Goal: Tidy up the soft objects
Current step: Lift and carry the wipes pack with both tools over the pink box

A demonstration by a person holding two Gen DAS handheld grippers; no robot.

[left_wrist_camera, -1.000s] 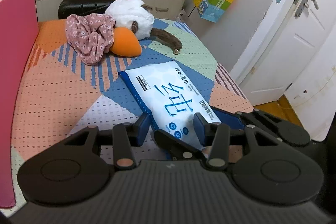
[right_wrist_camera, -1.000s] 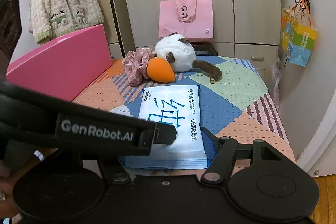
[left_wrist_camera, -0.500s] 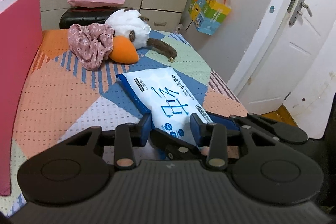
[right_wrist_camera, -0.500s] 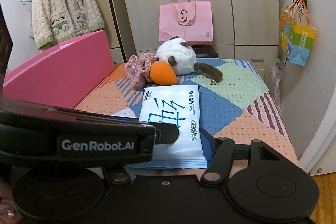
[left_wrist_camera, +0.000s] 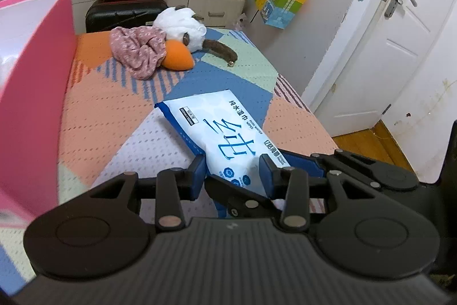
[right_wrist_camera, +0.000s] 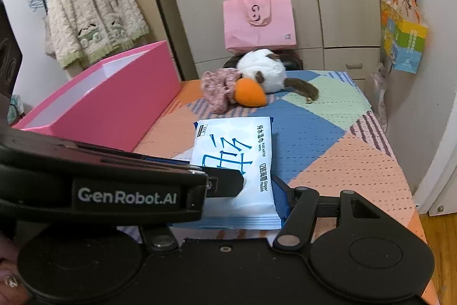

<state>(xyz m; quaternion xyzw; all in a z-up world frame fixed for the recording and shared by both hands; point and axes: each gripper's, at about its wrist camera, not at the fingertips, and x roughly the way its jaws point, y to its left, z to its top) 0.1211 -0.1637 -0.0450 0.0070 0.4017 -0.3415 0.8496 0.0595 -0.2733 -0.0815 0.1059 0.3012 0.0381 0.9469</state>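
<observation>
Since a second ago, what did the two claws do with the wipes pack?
Both claws have just been closing on the wet wipes pack: the left claw pinches its near end, and the right claw grips the same end. Its near end has come up off the quilt. The plush toy, floral scrunchie and pink box stayed put.

On the black body of your left tool (right_wrist_camera: 225,185) you can read "GenRobot.AI" in white. The white-and-blue soft pack of wet wipes (right_wrist_camera: 237,159) carries large blue Chinese characters, small "PURE WATER WIPES" and "Eoger Hoobi". The pink paper carrier bag (right_wrist_camera: 258,22) shows a "G" logo.
</observation>
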